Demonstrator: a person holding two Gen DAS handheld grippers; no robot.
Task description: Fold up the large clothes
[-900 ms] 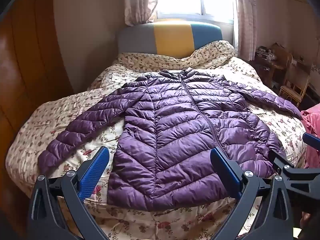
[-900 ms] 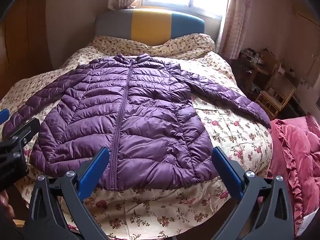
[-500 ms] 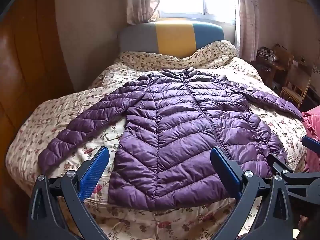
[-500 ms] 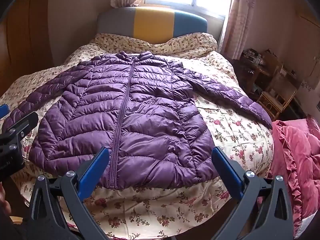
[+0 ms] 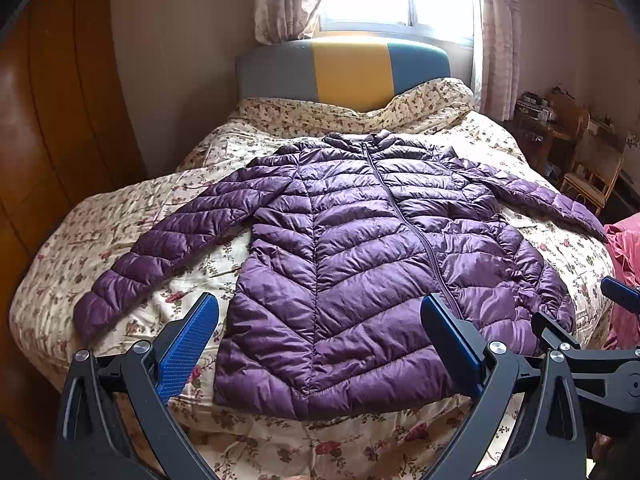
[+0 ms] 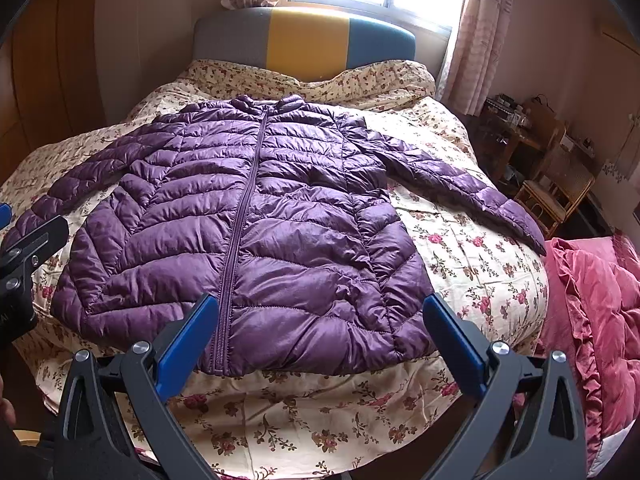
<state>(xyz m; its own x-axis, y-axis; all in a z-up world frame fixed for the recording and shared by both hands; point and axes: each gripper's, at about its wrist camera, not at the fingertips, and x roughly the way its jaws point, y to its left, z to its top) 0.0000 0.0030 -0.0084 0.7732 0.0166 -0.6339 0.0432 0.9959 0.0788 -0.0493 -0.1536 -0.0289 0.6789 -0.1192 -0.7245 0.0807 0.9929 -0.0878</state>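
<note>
A purple quilted down jacket (image 5: 360,248) lies flat and zipped on the bed, front up, collar toward the headboard, both sleeves spread out to the sides. It also shows in the right wrist view (image 6: 256,216). My left gripper (image 5: 320,340) is open and empty, held above the jacket's hem near the foot of the bed. My right gripper (image 6: 320,340) is open and empty, above the hem on the right side. Each gripper shows at the edge of the other's view.
The bed has a floral quilt (image 5: 120,216) and a grey, yellow and blue headboard (image 5: 348,68). A wooden wardrobe (image 5: 48,128) stands at the left. A pink ruffled blanket (image 6: 592,304) lies at the right. A wooden chair (image 6: 556,188) and a cluttered table stand beyond.
Both grippers have risen and tilted slightly, so the jacket sits a little lower in both views. The jacket has not moved and both grippers stay open.
</note>
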